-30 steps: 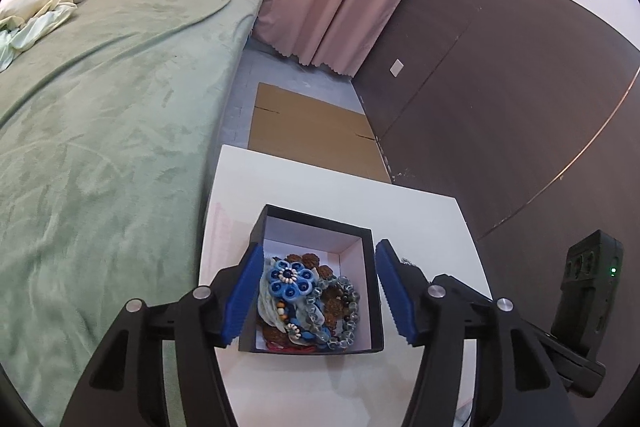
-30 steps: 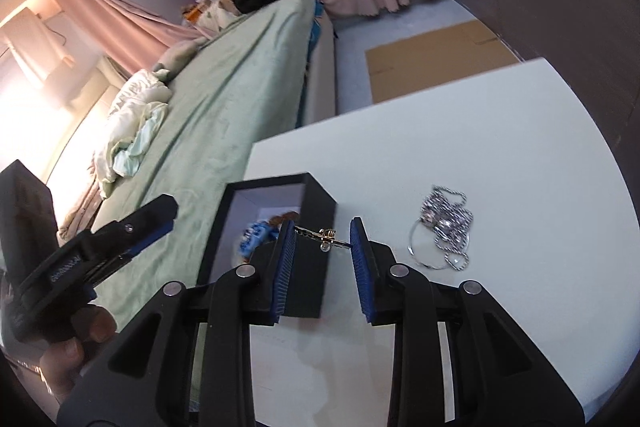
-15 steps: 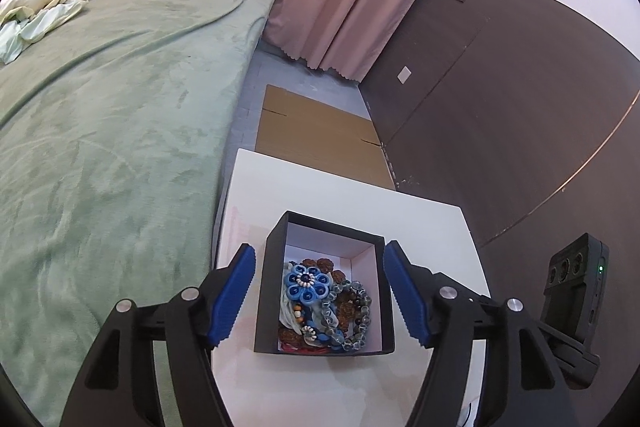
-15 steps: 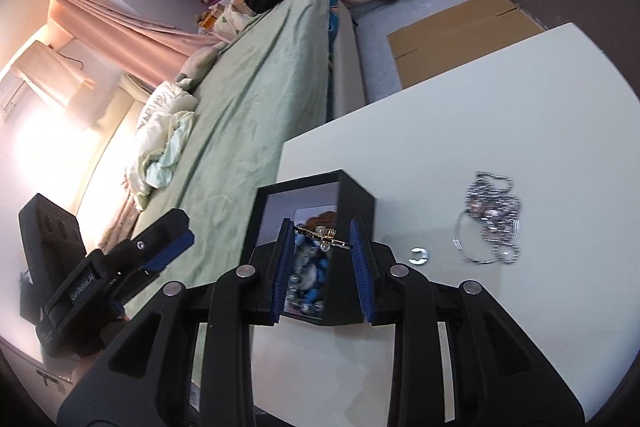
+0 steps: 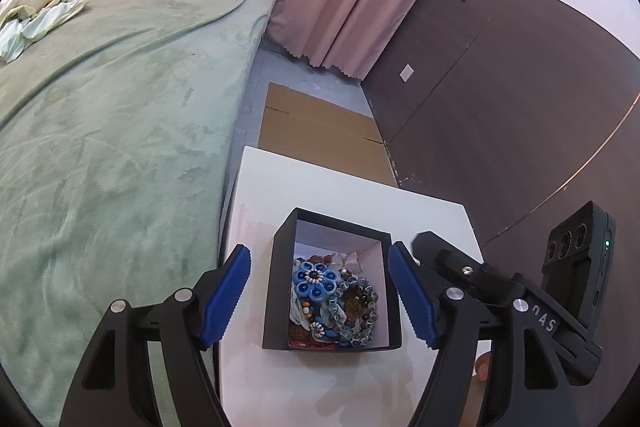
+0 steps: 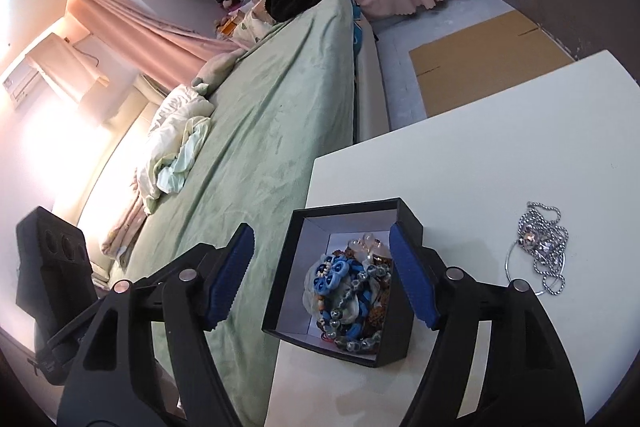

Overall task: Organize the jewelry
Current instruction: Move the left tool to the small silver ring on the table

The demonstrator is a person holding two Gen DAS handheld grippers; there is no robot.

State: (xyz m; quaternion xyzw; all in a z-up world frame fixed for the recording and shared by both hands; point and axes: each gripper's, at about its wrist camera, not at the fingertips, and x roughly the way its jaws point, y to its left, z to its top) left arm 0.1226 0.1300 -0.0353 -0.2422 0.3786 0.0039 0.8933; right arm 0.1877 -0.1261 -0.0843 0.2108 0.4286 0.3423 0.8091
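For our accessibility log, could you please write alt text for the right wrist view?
The open right claw hovers over a black jewelry box filled with beaded bracelets and a blue flower piece, on a white table. A silver chain lies on the table to the box's right; a green bed lies beyond.

We can read only one marking: pale characters that look like "0AS", cut off at the edge, on the black body of the right gripper (image 5: 516, 311) where it shows in the left wrist view. We cannot make out any lettering on the black jewelry box (image 5: 332, 283), and the small pale label (image 5: 407, 72) on the dark wall panel looks blank from here.
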